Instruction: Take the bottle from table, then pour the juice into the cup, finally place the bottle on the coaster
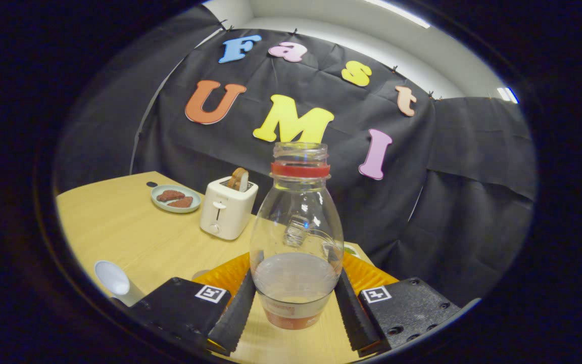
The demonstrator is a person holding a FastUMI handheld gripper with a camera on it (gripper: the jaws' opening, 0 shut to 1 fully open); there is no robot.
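Bottle [296,237] part-full, clamped by gripper [296,308], over coaster [367,275]

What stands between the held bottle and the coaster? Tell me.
Nothing visible. The gripper has its fingers pressed on the bottle, and the orange coaster lies just beyond it on the table.

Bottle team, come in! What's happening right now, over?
Hand-held gripper shut on bottle, fingers pressing both sides. Bottle upright, cap off, some liquid inside. Orange coaster just behind it. Cup off to the side, nothing blocking.
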